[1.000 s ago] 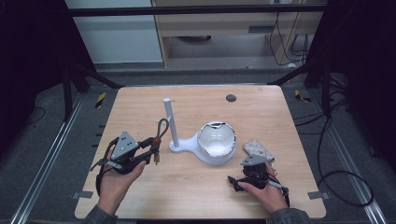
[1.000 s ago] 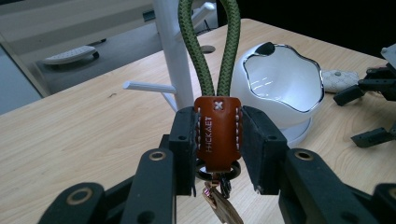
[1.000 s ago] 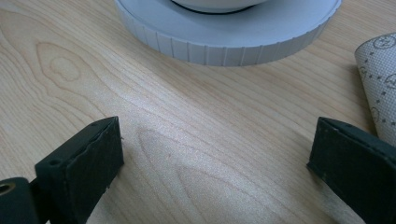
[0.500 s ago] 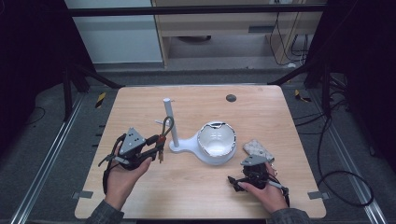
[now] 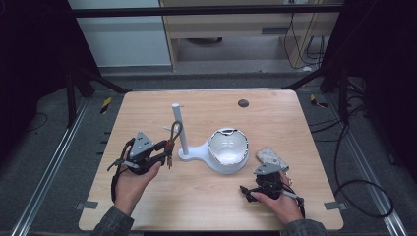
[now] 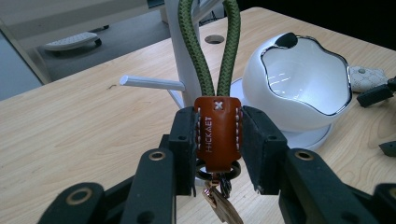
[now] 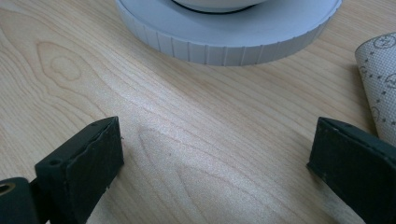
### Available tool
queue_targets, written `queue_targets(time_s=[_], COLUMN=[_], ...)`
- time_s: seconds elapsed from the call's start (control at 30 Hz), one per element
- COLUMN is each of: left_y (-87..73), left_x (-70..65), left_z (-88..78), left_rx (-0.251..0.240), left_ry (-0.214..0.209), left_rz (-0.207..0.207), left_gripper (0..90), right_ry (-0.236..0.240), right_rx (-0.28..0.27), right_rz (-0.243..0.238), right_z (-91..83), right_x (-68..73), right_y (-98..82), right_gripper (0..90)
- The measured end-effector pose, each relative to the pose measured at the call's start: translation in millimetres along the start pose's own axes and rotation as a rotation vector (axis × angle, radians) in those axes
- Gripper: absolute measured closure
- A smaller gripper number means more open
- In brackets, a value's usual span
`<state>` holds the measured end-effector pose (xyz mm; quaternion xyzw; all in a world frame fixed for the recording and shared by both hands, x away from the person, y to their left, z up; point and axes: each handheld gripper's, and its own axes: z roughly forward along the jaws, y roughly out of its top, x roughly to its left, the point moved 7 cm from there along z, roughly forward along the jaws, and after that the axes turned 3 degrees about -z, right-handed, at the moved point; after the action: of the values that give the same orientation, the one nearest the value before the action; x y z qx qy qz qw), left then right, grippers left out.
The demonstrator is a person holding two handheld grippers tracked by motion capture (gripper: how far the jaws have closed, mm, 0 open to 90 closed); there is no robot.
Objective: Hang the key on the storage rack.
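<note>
The left gripper (image 6: 217, 140) is pinching the keychain (image 6: 217, 133) by its leather tab, holding it just beside the stand (image 5: 181, 130), loop not yet on the peg (image 6: 152, 83). The right gripper (image 7: 215, 163) is resting near the stand's base, fingers spread and holding nothing.

The table (image 5: 147, 108) was made of light wood, with a small dark round hole (image 5: 243, 103) near its far edge. It stood on a grey floor (image 5: 49, 142) that looked like carpet. Two silver metal rails (image 5: 59, 162) ran along the floor on the left of the table. Bits of yellow and black tape (image 5: 106, 105) were stuck on the floor at both sides. Black cables (image 5: 364, 191) curled on the floor on the right. Behind the table was a pale cabinet (image 5: 123, 44), and next to it a wooden desk (image 5: 231, 24). A dark bar (image 5: 206, 10) crossed in front of them. The sides of the room were very dark.
</note>
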<state>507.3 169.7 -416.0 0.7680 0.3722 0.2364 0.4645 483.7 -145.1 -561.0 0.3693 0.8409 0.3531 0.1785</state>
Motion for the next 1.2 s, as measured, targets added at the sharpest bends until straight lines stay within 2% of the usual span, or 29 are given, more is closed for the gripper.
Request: queue_targets(time_s=[1.0, 1.2], left_y=[-7.0, -7.4], left_x=[2.0, 2.6], left_z=[23.5, 29.0], left_rx=[0.042, 0.043], left_ry=[-0.006, -0.012], left_rz=[-0.021, -0.037], left_gripper=[65.6, 65.5], right_ry=[-0.001, 0.001], right_rx=[0.003, 0.003], right_rz=[-0.003, -0.002], right_z=[-0.6, -0.7], right_x=[0.0, 0.2], right_y=[-0.6, -0.6], right_gripper=[2.8, 2.8])
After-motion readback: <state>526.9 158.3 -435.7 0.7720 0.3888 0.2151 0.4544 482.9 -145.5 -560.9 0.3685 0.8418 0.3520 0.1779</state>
